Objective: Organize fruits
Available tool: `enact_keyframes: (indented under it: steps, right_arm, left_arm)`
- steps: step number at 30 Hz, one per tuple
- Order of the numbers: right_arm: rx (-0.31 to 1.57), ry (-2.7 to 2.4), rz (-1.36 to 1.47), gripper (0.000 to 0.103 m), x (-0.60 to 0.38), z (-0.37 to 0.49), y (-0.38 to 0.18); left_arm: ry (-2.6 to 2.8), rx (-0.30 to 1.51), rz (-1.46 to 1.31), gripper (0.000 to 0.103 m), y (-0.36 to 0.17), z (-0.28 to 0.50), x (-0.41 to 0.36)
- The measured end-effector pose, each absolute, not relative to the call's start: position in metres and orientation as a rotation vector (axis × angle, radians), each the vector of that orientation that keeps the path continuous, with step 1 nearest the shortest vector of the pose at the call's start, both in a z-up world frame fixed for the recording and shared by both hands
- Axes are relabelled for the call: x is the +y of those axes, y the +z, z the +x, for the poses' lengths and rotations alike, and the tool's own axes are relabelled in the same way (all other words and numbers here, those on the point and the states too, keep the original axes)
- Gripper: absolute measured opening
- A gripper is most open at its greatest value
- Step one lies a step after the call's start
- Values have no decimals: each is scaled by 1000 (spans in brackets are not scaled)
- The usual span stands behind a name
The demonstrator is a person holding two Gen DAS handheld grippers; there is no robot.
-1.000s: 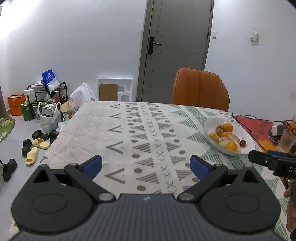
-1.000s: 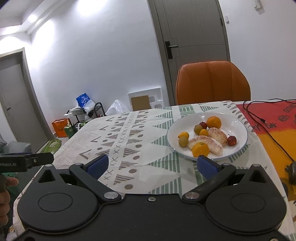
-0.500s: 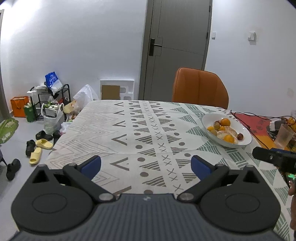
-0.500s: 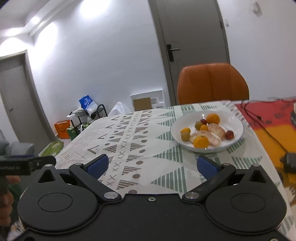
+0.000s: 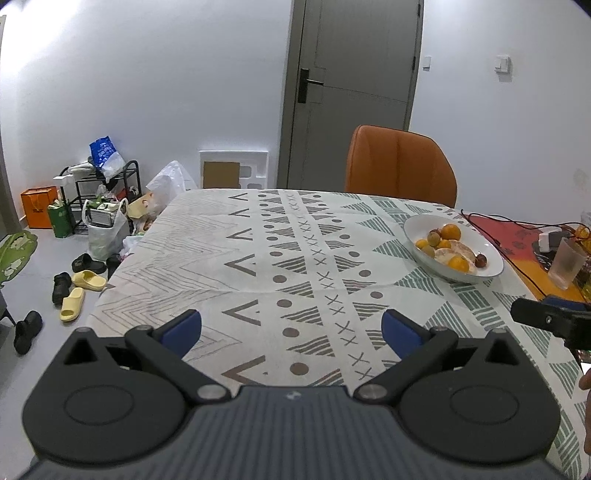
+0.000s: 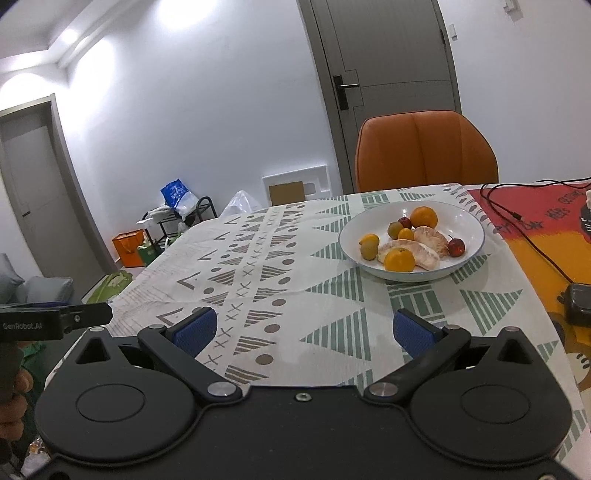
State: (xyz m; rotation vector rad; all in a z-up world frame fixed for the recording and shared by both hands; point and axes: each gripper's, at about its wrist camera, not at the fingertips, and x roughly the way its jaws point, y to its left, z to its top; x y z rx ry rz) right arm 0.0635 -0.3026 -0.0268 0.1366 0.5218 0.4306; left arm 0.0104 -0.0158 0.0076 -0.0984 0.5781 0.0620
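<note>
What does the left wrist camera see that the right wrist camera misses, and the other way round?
Only the left wrist view shows the shoes and slippers on the floor and a frosted cup beyond the bowl. Only the right wrist view shows a second grey door on the left and the ceiling lights. Both show the white bowl of fruit on the patterned tablecloth, the orange chair, and open blue fingers holding nothing.
</note>
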Motion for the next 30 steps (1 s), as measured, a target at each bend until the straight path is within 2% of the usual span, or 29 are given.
enact_keyframes:
  steps: [30]
  right_arm:
    - [516,434,133,103,-304,62,-26]
  left_arm:
    - [52,577,-95,103,9,9,-20]
